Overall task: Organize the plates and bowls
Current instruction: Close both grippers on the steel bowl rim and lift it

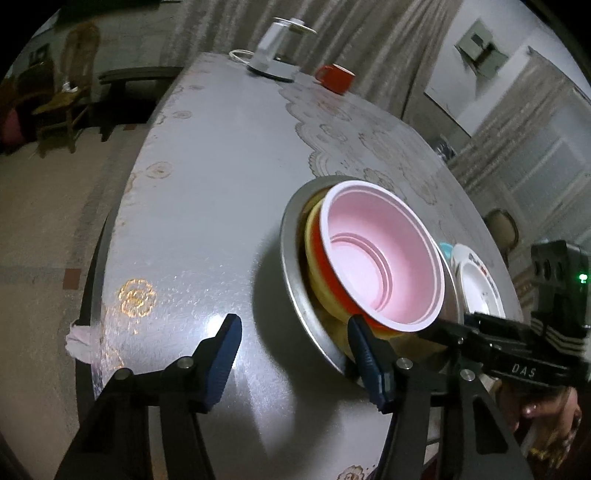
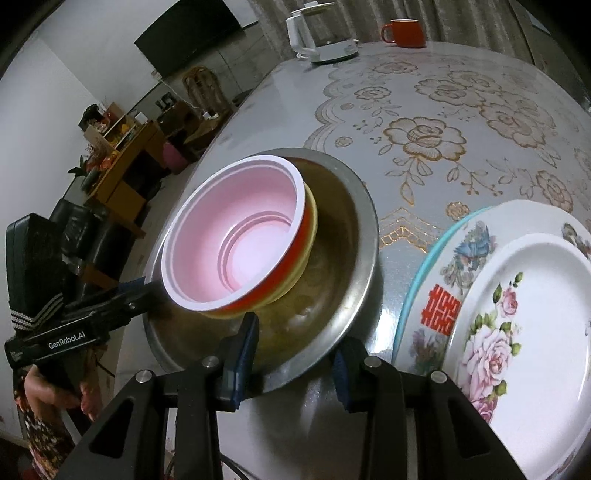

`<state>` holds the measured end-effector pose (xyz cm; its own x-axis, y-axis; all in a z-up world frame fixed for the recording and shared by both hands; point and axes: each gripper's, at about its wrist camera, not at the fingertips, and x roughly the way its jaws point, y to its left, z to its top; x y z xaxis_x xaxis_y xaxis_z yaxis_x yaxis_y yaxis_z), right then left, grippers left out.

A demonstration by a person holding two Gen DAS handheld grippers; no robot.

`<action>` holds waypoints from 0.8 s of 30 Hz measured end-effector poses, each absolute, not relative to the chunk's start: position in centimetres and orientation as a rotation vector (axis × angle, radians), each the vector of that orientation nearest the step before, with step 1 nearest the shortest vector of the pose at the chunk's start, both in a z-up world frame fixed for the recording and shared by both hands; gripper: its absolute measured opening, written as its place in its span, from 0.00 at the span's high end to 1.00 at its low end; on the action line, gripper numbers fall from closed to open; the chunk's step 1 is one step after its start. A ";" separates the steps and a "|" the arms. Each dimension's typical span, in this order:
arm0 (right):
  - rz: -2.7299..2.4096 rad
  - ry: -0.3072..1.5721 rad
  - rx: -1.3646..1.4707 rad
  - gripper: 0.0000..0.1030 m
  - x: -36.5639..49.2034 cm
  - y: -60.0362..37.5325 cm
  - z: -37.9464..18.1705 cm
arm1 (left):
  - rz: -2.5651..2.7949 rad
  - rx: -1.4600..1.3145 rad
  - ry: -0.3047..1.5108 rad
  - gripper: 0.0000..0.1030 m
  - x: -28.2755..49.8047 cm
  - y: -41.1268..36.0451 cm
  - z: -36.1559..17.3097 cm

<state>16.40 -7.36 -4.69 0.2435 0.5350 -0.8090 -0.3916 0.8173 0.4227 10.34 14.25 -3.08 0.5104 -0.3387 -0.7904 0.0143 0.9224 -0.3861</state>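
A steel bowl [image 1: 291, 266] [image 2: 332, 258] sits on the table and holds a tilted nest of bowls: a pink bowl [image 1: 380, 258] [image 2: 240, 236] inside a red bowl [image 1: 328, 284] [image 2: 280, 280] inside a yellow bowl [image 1: 312, 254] [image 2: 310, 236]. My left gripper [image 1: 293, 328] is open and straddles the steel rim, with one finger inside the bowl and the other well out over the table. My right gripper [image 2: 297, 339] clamps the steel bowl's near wall, one finger inside and one under the rim. Stacked plates [image 2: 535, 332] [image 1: 480, 284] lie to the right.
A white kettle [image 1: 273, 48] [image 2: 317, 33] and a red mug [image 1: 336, 77] [image 2: 404, 33] stand at the table's far end. The table's left edge [image 1: 99, 266] drops to the floor. A person's hand [image 2: 48, 391] holds the left tool.
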 end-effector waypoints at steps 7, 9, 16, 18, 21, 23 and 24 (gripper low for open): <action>0.647 1.187 0.157 0.66 16.7 -7.6 -4.7 | -0.274 -0.308 1.081 0.40 11.6 13.5 -3.0; 0.650 1.200 0.172 0.67 16.8 -7.8 -4.7 | -0.291 -0.283 1.091 0.41 11.5 13.0 -3.0; 0.672 1.192 0.201 0.72 16.9 -8.2 -4.8 | -0.389 -0.328 1.111 0.41 11.7 11.7 -4.2; 0.679 1.187 0.196 0.74 16.9 -8.0 -4.7 | -0.393 -0.296 1.085 0.41 11.5 11.2 -4.0; 0.686 1.168 0.196 0.77 17.0 -7.9 -4.7 | -0.384 -0.182 1.042 0.40 10.7 9.9 -3.6; 0.693 1.155 0.204 0.79 16.9 -7.9 -4.6 | -0.380 -0.172 1.022 0.40 10.5 9.7 -3.7; 0.692 1.151 0.196 0.79 16.9 -7.9 -4.6 | -0.381 -0.188 1.012 0.41 10.5 10.0 -3.7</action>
